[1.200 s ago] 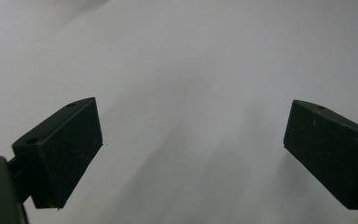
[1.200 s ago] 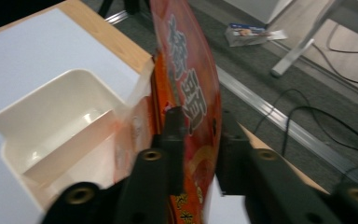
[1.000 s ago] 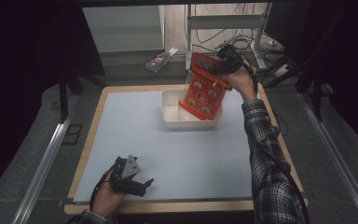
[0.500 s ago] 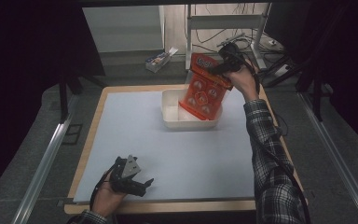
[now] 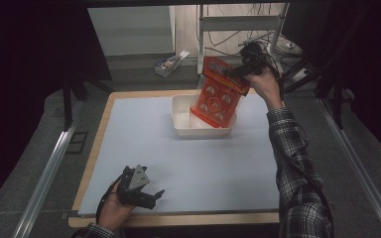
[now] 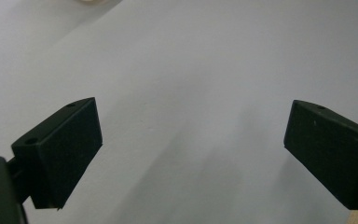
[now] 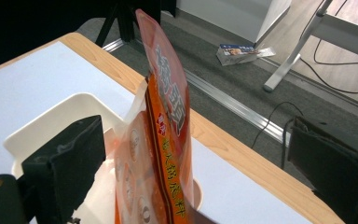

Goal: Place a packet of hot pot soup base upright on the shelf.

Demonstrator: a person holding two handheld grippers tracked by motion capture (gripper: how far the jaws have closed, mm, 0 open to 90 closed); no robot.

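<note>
orange packet (image 7: 161, 140) between spread right fingers (image 7: 70, 158)

A wooden-edged tabletop (image 5: 95, 148) under a pale sheet fills the middle of the high view; beyond its far edge, on the grey floor (image 5: 129, 69), a small printed box (image 5: 171, 62) lies at upper centre; to the right of it stand white metal frame legs (image 5: 278, 29) with dark cables (image 5: 228, 47) trailing behind; a metal rail (image 5: 47, 171) runs along the left side and another (image 5: 359, 171) along the right
</note>
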